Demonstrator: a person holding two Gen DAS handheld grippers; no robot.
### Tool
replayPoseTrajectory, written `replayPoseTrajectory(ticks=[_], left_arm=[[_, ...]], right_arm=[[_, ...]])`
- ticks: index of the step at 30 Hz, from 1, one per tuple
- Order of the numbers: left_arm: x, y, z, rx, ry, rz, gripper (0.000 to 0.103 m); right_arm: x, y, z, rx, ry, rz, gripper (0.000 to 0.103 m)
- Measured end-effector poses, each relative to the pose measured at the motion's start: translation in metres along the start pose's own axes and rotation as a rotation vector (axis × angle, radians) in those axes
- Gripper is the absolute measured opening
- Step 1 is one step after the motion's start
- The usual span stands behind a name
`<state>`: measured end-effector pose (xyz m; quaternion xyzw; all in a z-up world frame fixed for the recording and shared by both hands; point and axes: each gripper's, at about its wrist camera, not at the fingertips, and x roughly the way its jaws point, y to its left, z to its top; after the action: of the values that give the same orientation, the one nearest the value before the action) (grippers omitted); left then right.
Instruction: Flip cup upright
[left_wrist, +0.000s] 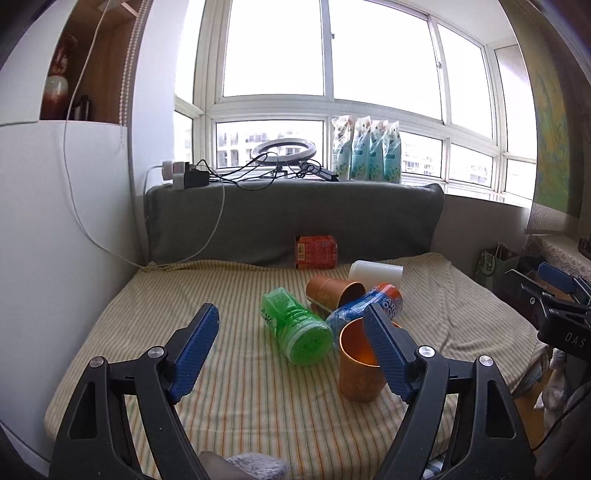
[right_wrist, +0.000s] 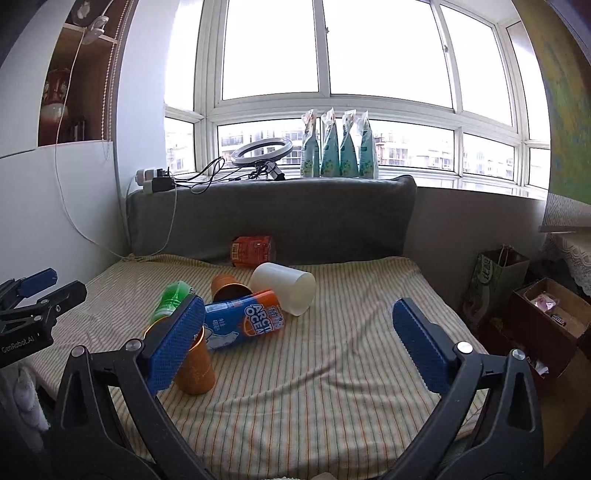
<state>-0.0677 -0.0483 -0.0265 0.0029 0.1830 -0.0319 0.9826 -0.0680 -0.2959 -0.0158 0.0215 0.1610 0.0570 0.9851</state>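
Note:
An orange cup (left_wrist: 356, 369) stands upright on the striped bed cover, partly behind my left gripper's right finger; it also shows in the right wrist view (right_wrist: 195, 367) behind my right gripper's left finger. Behind it lie a green cup (left_wrist: 299, 326), a blue-and-orange cup (left_wrist: 365, 306), a second orange cup (left_wrist: 332, 291) and a white cup (left_wrist: 375, 275), all on their sides. My left gripper (left_wrist: 291, 349) is open and empty above the cover. My right gripper (right_wrist: 297, 343) is open and empty, to the right of the upright cup.
A red-orange can (left_wrist: 316, 252) lies against the grey cushion (left_wrist: 295, 218) at the back. The windowsill holds a ring light (left_wrist: 282, 149), cables and several pouches (left_wrist: 365, 149). A white wall (left_wrist: 55, 221) is on the left. A paper bag (right_wrist: 495, 278) and open boxes (right_wrist: 546, 325) stand to the right of the bed.

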Motion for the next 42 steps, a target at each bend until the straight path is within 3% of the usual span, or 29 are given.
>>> replayPoseTrajectory(ticks=[14,42], left_arm=[[-0.008,0.000,0.005,-0.006,-0.033,0.015,0.083],[-0.010,0.002,0.005,-0.014,-0.034,0.012,0.083]], right_arm=[[-0.003,0.002,-0.002,-0.008,-0.018,-0.040,0.103],[-0.003,0.006,-0.005,-0.006,-0.011,-0.020,0.103]])
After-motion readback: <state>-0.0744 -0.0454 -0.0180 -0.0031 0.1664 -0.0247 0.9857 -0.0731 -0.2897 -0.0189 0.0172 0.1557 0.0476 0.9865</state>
